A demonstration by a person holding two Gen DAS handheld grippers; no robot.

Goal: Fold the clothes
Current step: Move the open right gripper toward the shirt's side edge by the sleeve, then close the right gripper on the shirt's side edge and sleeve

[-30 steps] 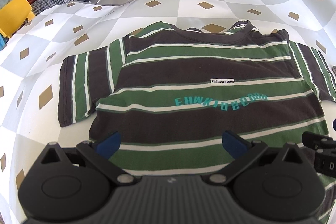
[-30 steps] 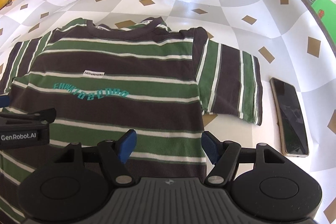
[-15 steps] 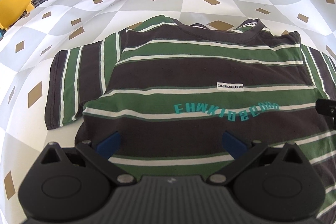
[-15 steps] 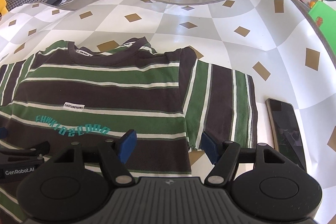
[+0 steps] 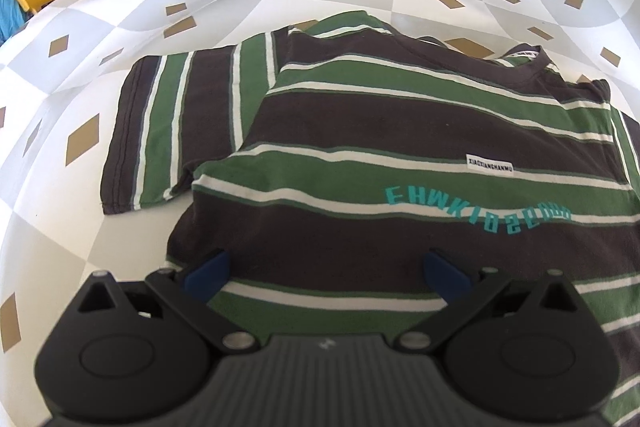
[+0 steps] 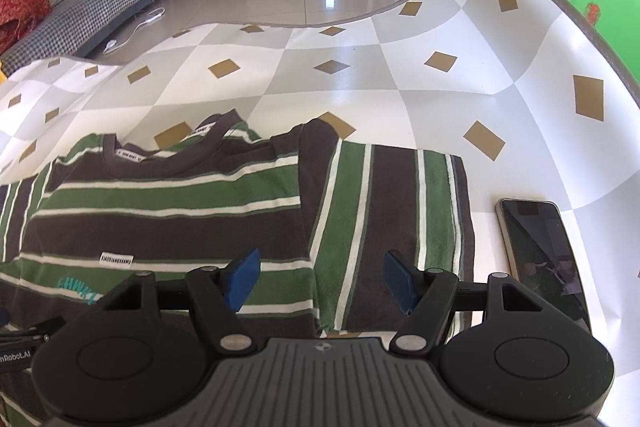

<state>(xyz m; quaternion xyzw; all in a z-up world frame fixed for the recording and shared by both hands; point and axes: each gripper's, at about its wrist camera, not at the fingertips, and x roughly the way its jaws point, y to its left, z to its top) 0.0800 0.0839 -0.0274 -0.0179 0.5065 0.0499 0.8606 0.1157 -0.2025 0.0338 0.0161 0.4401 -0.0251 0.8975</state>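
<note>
I have swung my left gripper (image 5: pixel 324 269) and right gripper (image 6: pixel 320 281) apart toward the sleeves of the flat green-and-brown striped cotton T-shirt (image 5: pixel 400 163); right sleeve (image 6: pixel 396 211) at twelve o'clock; both jaws wide, empty; side folds can begin.

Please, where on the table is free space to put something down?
The checkered tablecloth is bare beyond the T-shirt's collar, and left of its left sleeve. By the right sleeve it is crowded: the phone lies close beside.

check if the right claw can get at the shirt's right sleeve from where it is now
Probably yes: the right claw hangs open over the sleeve, which lies flat with nothing on it; the phone sits beside it, apart.
</note>
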